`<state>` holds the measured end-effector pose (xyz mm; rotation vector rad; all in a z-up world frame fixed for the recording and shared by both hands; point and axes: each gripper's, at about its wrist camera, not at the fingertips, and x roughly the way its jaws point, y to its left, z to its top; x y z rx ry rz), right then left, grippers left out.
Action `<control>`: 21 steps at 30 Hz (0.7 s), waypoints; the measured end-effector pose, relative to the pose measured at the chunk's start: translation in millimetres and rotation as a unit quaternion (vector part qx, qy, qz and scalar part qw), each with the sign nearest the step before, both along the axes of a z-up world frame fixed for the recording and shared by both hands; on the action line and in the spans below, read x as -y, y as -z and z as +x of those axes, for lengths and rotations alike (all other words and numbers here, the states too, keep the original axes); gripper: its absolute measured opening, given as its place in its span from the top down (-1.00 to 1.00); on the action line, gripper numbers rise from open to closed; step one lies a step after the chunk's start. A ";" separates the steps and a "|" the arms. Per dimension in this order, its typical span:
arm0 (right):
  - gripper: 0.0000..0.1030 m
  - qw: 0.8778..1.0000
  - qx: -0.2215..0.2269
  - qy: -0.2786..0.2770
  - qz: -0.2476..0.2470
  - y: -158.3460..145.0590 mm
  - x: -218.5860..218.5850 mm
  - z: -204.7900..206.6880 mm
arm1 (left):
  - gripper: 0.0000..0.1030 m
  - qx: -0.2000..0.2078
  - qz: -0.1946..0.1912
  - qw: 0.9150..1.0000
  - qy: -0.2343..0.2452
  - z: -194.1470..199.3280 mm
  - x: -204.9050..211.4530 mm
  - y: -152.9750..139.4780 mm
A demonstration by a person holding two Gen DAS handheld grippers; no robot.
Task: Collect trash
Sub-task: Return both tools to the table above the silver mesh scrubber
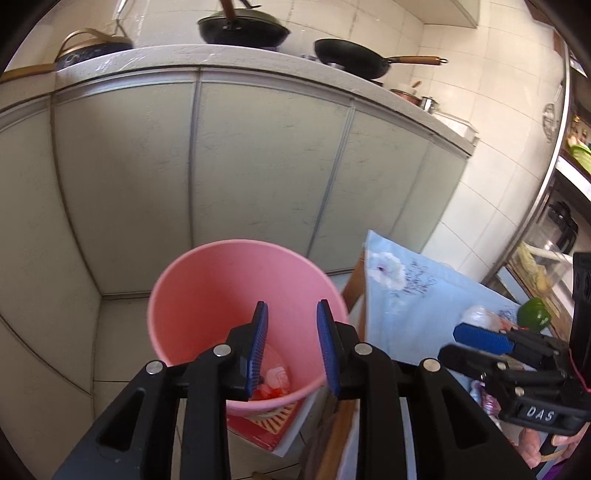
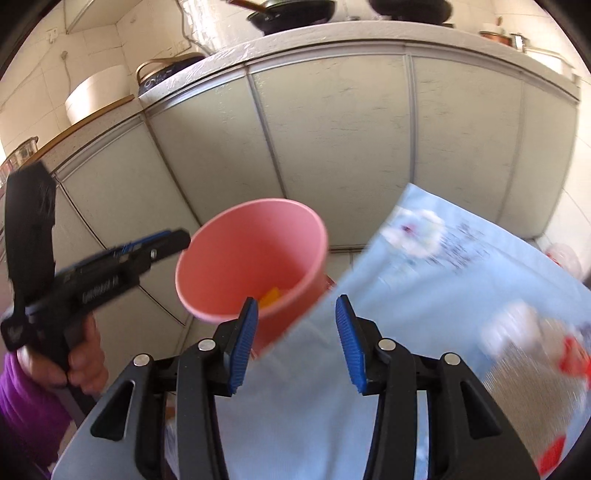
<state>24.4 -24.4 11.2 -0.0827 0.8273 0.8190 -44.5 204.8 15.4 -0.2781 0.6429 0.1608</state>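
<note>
The left gripper (image 1: pixel 291 347) is being held empty, parted, over the bin (image 1: pixel 207 280) for dropping; the right gripper (image 2: pixel 295 343), parted, is being aimed at the table (image 2: pixel 461 280).

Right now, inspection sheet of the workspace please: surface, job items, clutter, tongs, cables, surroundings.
Surface: table under a light blue floral cloth.
Job's things: pink bin on the floor beside the table, scraps in its bottom; wrappers lying on the cloth, blurred.
Clutter: green pepper on the table.
Tongs: left tongs open over the bin, nothing between the pads; right tongs open above the cloth, empty.
Cables: one wire on the wall tiles.
Surroundings: grey cabinet doors, woks on the counter.
</note>
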 end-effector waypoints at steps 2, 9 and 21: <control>0.14 1.000 0.006 0.015 0.000 -2.1 22.6 -10.0 | 0.47 0.000 -0.006 1.000 0.019 1.1 13.1 -1.8; 0.14 0.990 0.038 0.133 -0.018 -1.0 128.5 -42.8 | 0.47 -0.010 -0.007 0.994 0.109 5.0 69.9 -1.2; 0.14 0.951 0.038 0.300 -0.060 21.4 242.6 -62.5 | 0.47 -0.046 0.002 0.984 0.171 28.0 140.5 25.7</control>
